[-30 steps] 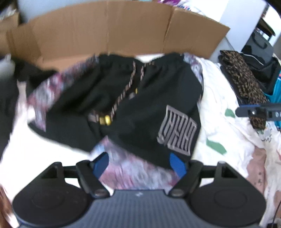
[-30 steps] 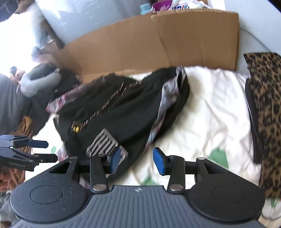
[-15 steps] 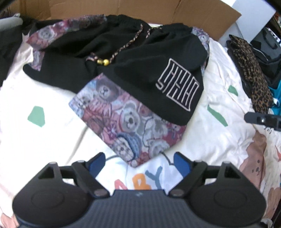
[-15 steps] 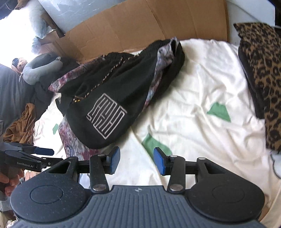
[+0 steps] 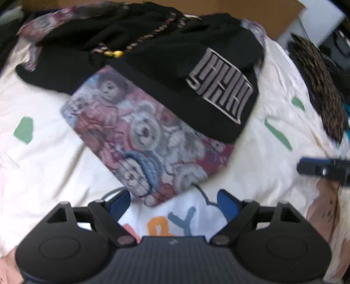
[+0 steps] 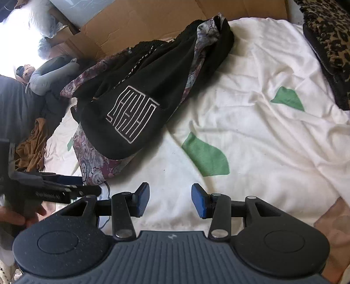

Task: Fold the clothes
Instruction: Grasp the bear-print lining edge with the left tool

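Black shorts (image 5: 166,72) with a grey line logo and teddy-bear print panels lie crumpled on the white printed bed sheet (image 5: 43,166). The near bear-print hem (image 5: 153,192) ends just in front of my left gripper (image 5: 172,203), which is open wide and points steeply down, with only sheet between its blue pads. In the right wrist view the shorts (image 6: 135,98) lie up and to the left. My right gripper (image 6: 171,200) is open over bare sheet, right of the shorts, holding nothing. The left gripper (image 6: 65,189) shows at that view's left edge.
Flattened cardboard (image 6: 153,19) stands behind the shorts. A leopard-print garment (image 6: 328,43) lies at the right side of the bed. Brown cloth (image 6: 32,148), dark clothes and a grey bundle (image 6: 52,74) crowd the left. A hand (image 6: 15,216) holds the left tool.
Both grippers have come down closer to the sheet. The shorts, earlier blurred and right at the fingertips, now lie still in front of them with the bear-print panel showing. The left jaws stand slightly wider.
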Available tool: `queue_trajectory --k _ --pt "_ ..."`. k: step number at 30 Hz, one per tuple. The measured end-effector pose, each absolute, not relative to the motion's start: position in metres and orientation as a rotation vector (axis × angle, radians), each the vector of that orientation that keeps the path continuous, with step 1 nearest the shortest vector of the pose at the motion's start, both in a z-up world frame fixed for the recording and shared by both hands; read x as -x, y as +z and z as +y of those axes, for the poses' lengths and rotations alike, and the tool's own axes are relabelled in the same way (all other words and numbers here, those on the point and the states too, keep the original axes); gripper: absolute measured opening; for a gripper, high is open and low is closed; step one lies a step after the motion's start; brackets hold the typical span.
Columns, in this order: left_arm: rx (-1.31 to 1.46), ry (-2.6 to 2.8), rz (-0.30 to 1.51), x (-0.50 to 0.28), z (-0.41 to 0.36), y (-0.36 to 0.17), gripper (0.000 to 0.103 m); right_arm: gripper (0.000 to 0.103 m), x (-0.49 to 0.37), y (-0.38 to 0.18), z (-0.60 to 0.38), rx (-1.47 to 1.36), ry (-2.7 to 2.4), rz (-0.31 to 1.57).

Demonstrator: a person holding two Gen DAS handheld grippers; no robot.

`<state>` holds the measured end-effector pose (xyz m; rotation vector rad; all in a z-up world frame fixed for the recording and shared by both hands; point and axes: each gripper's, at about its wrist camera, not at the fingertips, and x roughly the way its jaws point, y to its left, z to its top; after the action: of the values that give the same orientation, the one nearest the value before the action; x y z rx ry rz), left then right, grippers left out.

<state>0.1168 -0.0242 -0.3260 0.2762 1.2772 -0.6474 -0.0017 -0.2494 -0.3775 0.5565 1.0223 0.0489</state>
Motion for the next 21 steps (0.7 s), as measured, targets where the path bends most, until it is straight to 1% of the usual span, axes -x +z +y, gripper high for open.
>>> queue_trajectory --k 2,5,6,7,8,9,10,11,12,13,15,21 --pt "-0.312 -0.655 1.272 -0.112 -0.028 -0.33 0.087 0.05 0.0 -0.379 -0.247 -0.561 0.056 1.028" --pt "-0.271 -0.667 1.258 -0.111 -0.025 -0.33 0.077 0.05 -0.002 -0.383 -0.245 -0.596 0.063 1.029" --pt "-0.262 -0.672 1.248 -0.111 -0.024 -0.329 0.068 0.05 -0.003 -0.383 -0.245 -0.613 0.064 1.027" --pt "-0.259 -0.674 1.241 -0.112 -0.024 -0.328 0.056 0.05 -0.004 -0.384 -0.245 -0.631 0.065 1.024" --pt "-0.261 -0.673 1.235 -0.113 -0.023 -0.326 0.049 0.05 -0.005 -0.385 -0.245 -0.647 0.066 1.022" --pt "-0.258 -0.671 1.23 -0.114 -0.022 -0.324 0.037 0.05 -0.006 -0.386 -0.244 -0.645 0.07 1.024" --pt "-0.233 -0.671 1.227 -0.116 -0.019 -0.321 0.028 0.05 -0.008 -0.386 -0.242 -0.643 0.074 1.026" --pt "-0.208 -0.672 1.223 -0.118 -0.016 -0.318 0.023 0.05 -0.009 -0.386 -0.241 -0.641 0.079 1.027" --pt "-0.173 -0.672 1.222 -0.12 -0.013 -0.314 0.013 0.05 -0.01 -0.386 -0.24 -0.639 0.084 1.027" --pt "-0.153 -0.677 1.22 -0.124 -0.013 -0.311 0.007 0.05 -0.011 -0.386 -0.239 -0.637 0.089 1.026" --pt "-0.114 -0.696 1.215 -0.128 -0.013 -0.303 0.004 0.05 -0.013 -0.386 -0.236 -0.633 0.098 1.025" --pt "0.018 -0.777 1.164 -0.139 -0.011 -0.262 0.003 0.05 -0.02 -0.375 -0.234 -0.636 0.148 0.98"
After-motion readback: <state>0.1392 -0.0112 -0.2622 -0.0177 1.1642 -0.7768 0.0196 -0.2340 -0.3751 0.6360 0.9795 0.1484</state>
